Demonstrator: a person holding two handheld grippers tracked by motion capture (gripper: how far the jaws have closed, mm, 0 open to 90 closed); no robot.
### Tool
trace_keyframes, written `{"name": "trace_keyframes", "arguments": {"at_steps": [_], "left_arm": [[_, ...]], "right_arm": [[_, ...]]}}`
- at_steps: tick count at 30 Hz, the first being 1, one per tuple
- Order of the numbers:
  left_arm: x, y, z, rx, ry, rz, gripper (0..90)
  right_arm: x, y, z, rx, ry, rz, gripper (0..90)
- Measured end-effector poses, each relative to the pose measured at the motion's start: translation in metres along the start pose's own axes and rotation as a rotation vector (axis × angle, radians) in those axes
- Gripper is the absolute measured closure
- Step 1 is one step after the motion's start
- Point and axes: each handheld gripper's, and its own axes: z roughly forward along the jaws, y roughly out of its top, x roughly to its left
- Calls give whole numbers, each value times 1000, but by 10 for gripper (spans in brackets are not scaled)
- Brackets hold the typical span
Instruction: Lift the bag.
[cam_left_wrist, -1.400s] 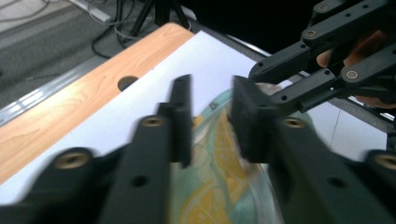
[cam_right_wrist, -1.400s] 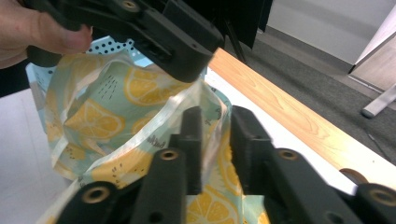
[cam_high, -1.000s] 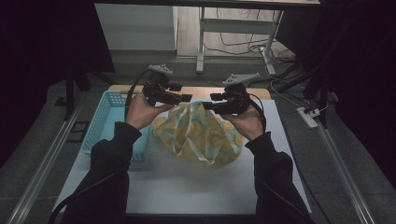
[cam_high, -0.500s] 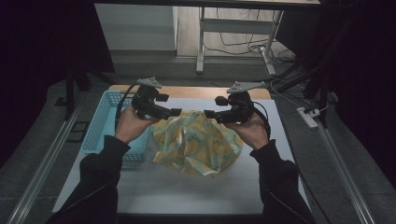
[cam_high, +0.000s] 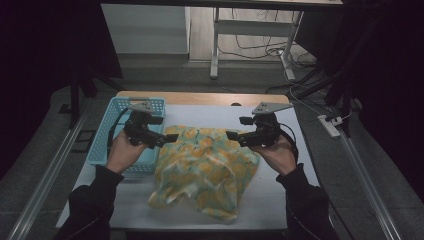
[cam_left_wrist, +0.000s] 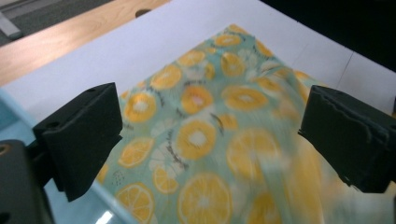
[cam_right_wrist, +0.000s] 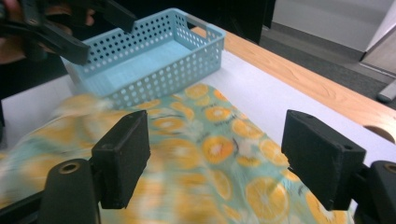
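Note:
A teal cloth printed with orange slices (cam_high: 210, 170) lies loosely rumpled on the white table top (cam_high: 125, 197), its near edge bunched towards the front. My left gripper (cam_high: 169, 138) hovers at the cloth's far left corner. Its jaws stand wide apart in the left gripper view, with the cloth (cam_left_wrist: 196, 107) below them and nothing between them. My right gripper (cam_high: 233, 136) is at the cloth's far right corner, also open. In the right gripper view the cloth (cam_right_wrist: 205, 105) spreads blurred under the open right gripper (cam_right_wrist: 215, 158).
A light blue perforated basket (cam_high: 107, 132) stands on the table's left side, just behind my left hand, and looks empty in the right gripper view (cam_right_wrist: 154, 79). A bare wooden strip (cam_high: 200, 97) runs along the table's far edge. Metal rails flank the table.
Both grippers have moved apart and towards me, from close together at the cloth's top to its far corners. The cloth has spread wider and flatter. Its print is still motion-blurred.

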Motion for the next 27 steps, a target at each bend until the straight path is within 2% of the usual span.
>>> {"name": "trace_keyframes", "arguments": {"at_steps": [9,15,18,21,27], "left_arm": [[-9,-38,-19,-1,27,-4,3],[-18,-63,-30,-4,43,-5,0],[-21,-77,-34,-9,53,-17,0],[-23,-91,-40,-16,53,-34,0],[-29,-120,-49,-10,88,-52,0]], "right_arm": [[2,-30,-13,5,-47,3,134],[3,-54,-21,30,-69,27,91],[3,-66,-27,32,-68,45,80],[4,-77,-31,42,-80,42,70],[8,-99,-43,48,-103,55,39]]}}
